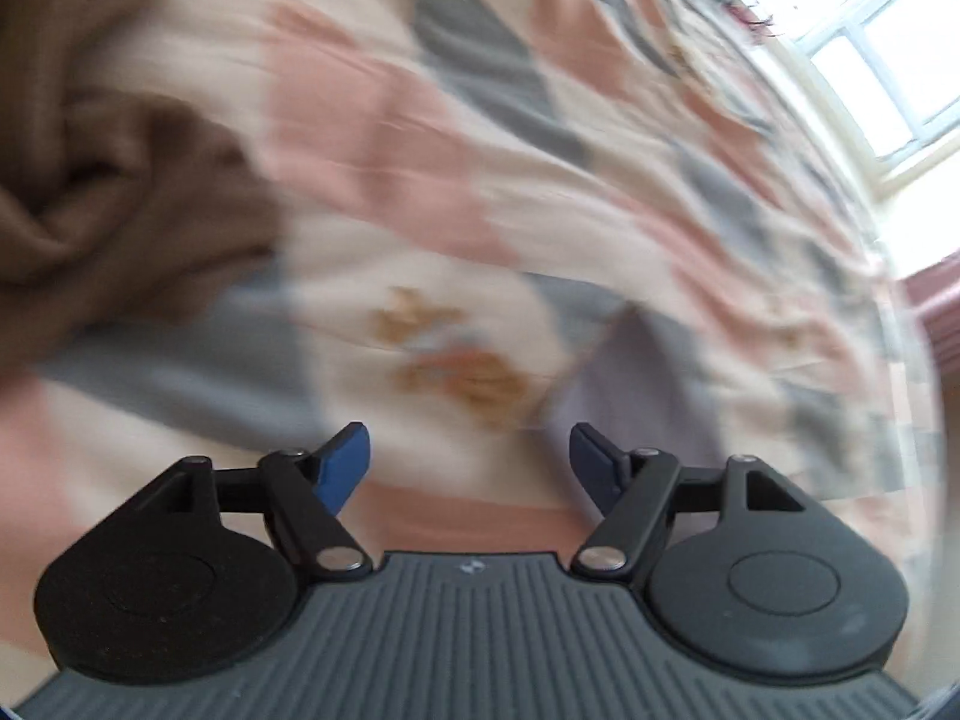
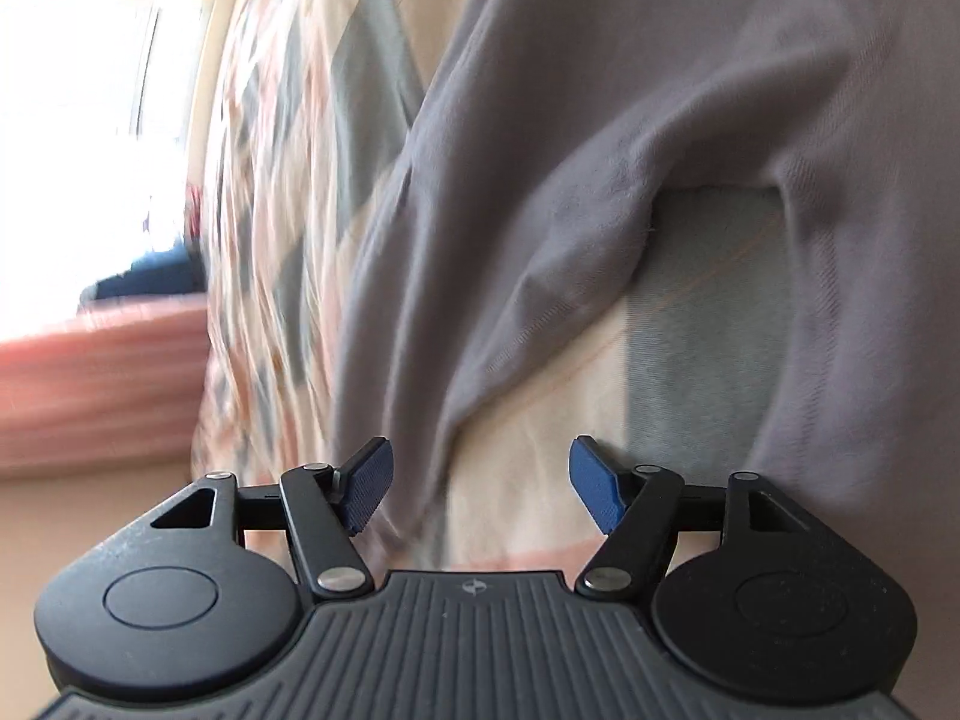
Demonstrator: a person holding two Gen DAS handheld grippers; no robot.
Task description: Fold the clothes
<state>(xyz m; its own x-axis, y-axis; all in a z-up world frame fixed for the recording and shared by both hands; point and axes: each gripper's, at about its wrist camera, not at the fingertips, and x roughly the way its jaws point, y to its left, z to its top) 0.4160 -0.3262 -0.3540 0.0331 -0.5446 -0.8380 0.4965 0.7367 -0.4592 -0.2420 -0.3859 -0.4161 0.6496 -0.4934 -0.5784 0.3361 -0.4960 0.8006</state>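
Two garments, brown [image 1: 114, 138] and grey [image 2: 600, 120], two spread grippers

a patchwork bedspread [image 1: 468, 138] in cream, pink and grey squares is spread across the bed, with a tan printed figure [image 1: 456, 360] on one cream square. it is blurred in both views. a bright window [image 1: 870, 54] is seen beyond its far edge, and a pink striped curtain [image 2: 102, 384] is seen beside the bed, with a dark blue shape [image 2: 156, 279] above it.
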